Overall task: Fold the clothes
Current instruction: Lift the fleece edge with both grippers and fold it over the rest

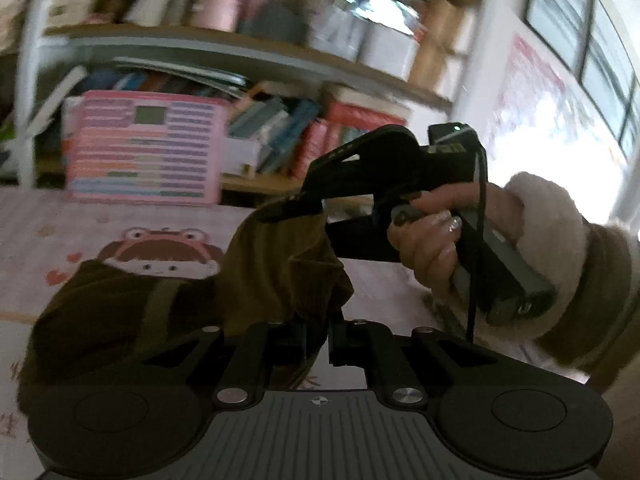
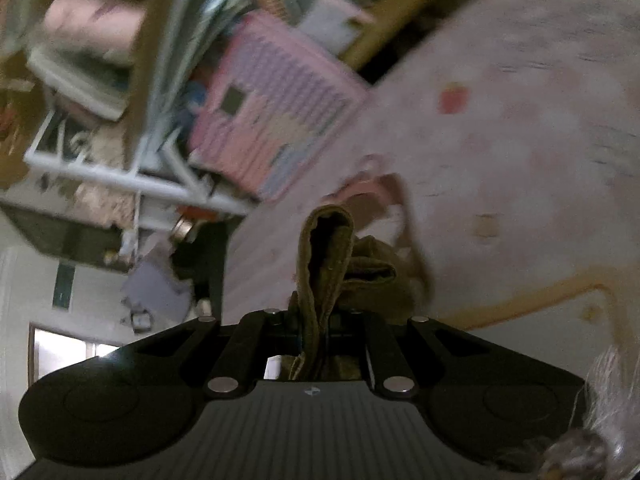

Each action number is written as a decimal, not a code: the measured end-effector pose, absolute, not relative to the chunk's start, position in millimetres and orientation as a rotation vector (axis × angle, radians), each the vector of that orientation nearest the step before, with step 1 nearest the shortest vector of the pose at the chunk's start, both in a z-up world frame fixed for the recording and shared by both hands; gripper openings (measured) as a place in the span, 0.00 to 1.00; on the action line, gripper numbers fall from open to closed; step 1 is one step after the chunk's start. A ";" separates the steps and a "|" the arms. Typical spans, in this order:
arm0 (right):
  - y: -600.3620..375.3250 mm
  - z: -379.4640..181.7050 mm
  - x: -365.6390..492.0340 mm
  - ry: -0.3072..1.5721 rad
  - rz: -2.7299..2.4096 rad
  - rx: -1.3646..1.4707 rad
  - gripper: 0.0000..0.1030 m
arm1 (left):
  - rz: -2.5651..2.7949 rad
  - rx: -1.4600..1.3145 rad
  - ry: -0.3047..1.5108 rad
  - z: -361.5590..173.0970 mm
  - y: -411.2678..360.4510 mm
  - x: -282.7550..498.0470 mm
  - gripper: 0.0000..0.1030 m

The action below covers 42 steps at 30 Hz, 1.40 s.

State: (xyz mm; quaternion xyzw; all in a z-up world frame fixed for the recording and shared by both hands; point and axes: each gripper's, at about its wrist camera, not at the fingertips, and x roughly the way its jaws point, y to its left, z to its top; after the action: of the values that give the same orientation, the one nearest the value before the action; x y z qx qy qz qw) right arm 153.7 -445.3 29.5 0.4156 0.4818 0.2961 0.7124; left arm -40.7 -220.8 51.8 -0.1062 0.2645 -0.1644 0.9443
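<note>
An olive-brown knitted garment (image 1: 168, 304) hangs in a bunch over a pink printed cloth (image 1: 60, 232). My left gripper (image 1: 318, 338) is shut on a fold of the garment at its near edge. The right gripper (image 1: 296, 208), held by a hand in a fleece sleeve, is shut on the garment's upper edge and lifts it just above and ahead of the left one. In the right wrist view my right gripper (image 2: 320, 336) pinches a looped edge of the garment (image 2: 332, 248), which stands up between the jaws. Both views are blurred.
A pink striped box (image 1: 148, 148) stands at the far edge of the cloth, under a wooden shelf (image 1: 240, 44) packed with books and boxes. A white metal rack (image 2: 132, 176) stands beside the box. A bright window (image 1: 580, 80) is at the right.
</note>
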 end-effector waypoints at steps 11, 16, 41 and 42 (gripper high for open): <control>-318.8 44.7 144.6 1.066 0.681 0.796 0.10 | -0.312 -0.330 0.601 48.4 -104.7 -61.4 0.08; -268.6 31.8 143.6 1.084 0.579 0.726 0.34 | -0.289 -0.320 0.683 38.5 -52.2 -69.4 0.11; -300.0 -4.7 26.9 0.918 0.167 0.511 0.43 | -0.547 -0.432 0.764 7.5 -23.1 64.5 0.06; -295.8 -7.4 25.9 0.928 0.159 0.497 0.43 | -0.561 -0.421 0.729 14.7 -22.1 60.7 0.06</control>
State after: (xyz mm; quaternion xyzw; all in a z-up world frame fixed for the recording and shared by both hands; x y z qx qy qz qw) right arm 25.9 -295.8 -7.4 0.2369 0.4424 0.0759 0.8616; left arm 60.7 -22.1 14.7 -0.2014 0.3490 -0.2685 0.8749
